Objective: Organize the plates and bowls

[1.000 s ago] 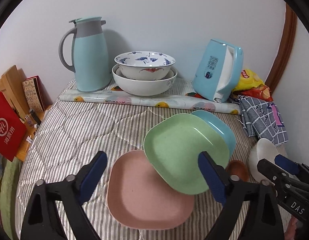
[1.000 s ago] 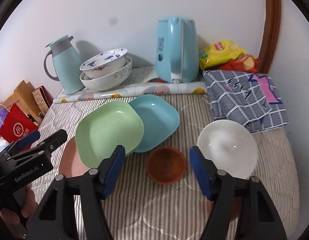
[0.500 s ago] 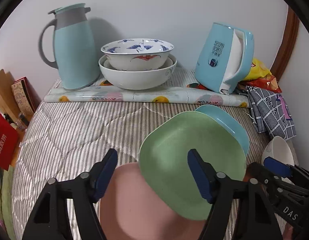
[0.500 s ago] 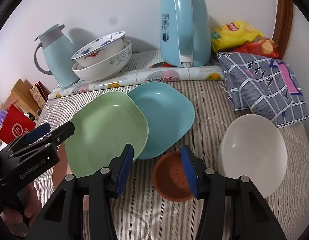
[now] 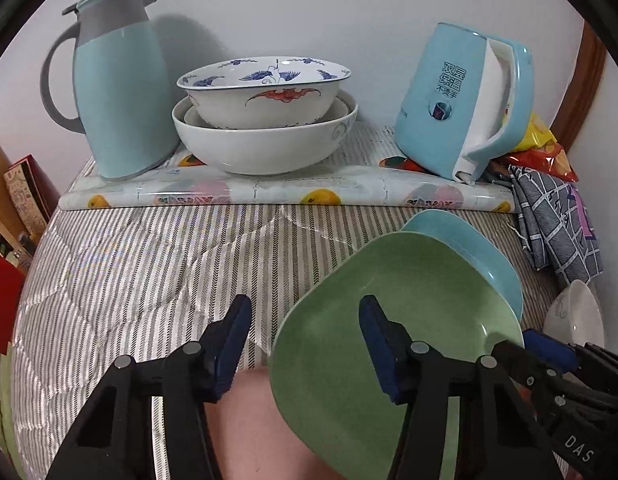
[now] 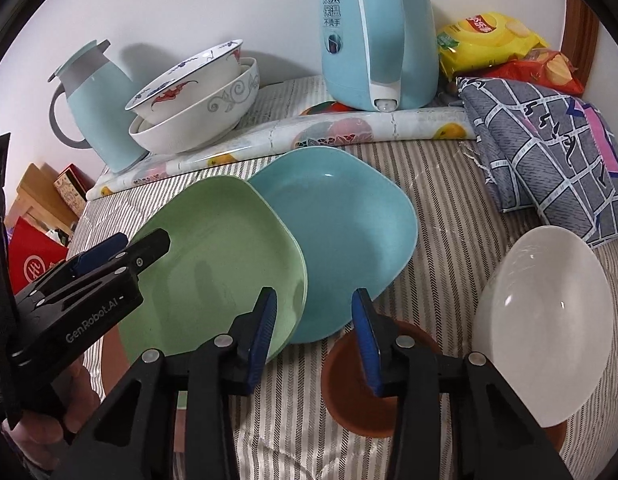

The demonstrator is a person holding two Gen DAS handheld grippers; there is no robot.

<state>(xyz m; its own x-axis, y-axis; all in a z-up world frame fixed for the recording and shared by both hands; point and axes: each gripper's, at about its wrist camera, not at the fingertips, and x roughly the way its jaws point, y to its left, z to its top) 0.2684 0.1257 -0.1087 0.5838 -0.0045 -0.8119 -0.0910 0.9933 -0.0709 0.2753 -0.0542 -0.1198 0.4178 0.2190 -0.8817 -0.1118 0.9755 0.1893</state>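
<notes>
- We keep the left gripper (image 5: 305,340) jaws apart, empty, straddling the green plate (image 5: 409,320) rim
- We centre the right gripper (image 6: 315,330), likewise parted and empty, over the brown bowl (image 6: 365,396) rim before closing

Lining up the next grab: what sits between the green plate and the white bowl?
Right wrist view: the teal plate, tucked under the green plate, then bare striped cloth before the white bowl.

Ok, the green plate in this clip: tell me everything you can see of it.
The green plate is squarish with rounded corners, a shallow raised rim and a matte, faintly speckled surface that looks like plastic. It is empty and lies tilted, overlapping the pink plate on one side and the blue plate on the other. The left gripper straddles its near edge with jaws open, one finger over the plate, not clamped on it.
</notes>
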